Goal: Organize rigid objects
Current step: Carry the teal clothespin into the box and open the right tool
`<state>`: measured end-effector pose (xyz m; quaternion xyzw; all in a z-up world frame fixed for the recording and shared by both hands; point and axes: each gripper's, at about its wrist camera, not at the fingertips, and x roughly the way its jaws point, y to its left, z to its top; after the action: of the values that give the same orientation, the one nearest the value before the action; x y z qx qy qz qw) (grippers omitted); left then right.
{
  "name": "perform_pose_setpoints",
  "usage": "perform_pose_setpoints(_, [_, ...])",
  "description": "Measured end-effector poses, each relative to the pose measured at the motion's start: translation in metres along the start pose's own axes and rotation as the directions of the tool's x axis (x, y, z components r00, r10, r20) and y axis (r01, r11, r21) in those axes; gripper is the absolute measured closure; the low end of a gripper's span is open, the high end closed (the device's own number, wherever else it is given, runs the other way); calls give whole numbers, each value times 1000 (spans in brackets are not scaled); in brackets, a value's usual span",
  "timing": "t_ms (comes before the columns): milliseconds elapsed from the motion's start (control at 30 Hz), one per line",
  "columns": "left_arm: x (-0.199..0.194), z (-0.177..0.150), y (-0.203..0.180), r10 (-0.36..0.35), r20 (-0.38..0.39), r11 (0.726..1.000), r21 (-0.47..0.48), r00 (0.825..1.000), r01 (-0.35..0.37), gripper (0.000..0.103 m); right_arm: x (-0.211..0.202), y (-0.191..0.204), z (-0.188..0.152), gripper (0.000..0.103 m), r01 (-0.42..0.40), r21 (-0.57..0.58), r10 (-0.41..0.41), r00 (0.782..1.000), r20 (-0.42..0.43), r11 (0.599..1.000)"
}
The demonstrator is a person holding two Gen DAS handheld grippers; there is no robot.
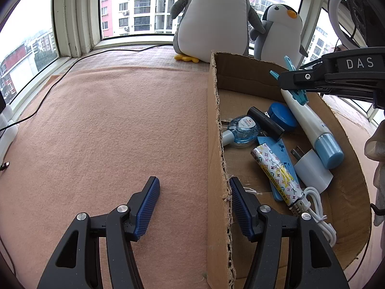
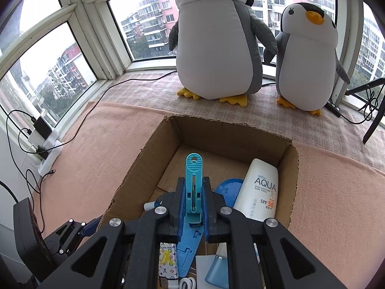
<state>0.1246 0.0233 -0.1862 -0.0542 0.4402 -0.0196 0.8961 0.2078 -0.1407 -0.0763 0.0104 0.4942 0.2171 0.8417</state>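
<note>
Pale daylight from a bay window falls on a peach felt blanket (image 2: pixel 91 149), where an open brown cardboard box (image 2: pixel 168 142) sits in front of two plush grey-and-white penguins (image 2: pixel 216 48). Inside the box lie a white sunscreen tube with a blue cap (image 2: pixel 258 190), a round blue lid (image 1: pixel 282 116), a clear blue correction-tape dispenser (image 1: pixel 243 130), a patterned white lighter (image 1: pixel 276 171), a white plug adapter (image 1: pixel 312 171) and a coiled white cable (image 1: pixel 320 207).

The right gripper (image 2: pixel 192 207) is clamped narrowly on a turquoise plastic clothes peg (image 2: pixel 193 183), hovering over the box interior. The peg's long axis runs straight forward along the fingers, its holed tail sticking out past the tips toward the far wall — so the open floor of the box lies directly below and ahead, and letting go there looks like the coming move. The left gripper (image 1: pixel 195 202) is spread wide and holds nothing; its two blue-padded fingers straddle the box's near-left wall, one outside over the blanket, one inside, so it is the nearer one for steadying the box.

Readable writing: "AQUA", "SPF 50" and "PA+++" on the tube, "DAS" on the right gripper's body as seen from the left wrist, and a Louis Vuitton-style monogram on the lighter
</note>
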Motion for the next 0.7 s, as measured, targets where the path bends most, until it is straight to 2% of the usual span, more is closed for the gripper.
perform_pose_setpoints(400, [0,0,0,0,0,1000,0,1000,0,39,-4,8,0,89,5,-29,-5,1000,10,1000])
perform_pose_setpoints(600, [0,0,0,0,0,1000,0,1000,0,39,-7,7,-3,83,14,-40,-14,1000,9,999])
perform_pose_setpoints(700, [0,0,0,0,0,1000,1,1000,0,39,-13,8,-6,76,26,-49,-25,1000,14,998])
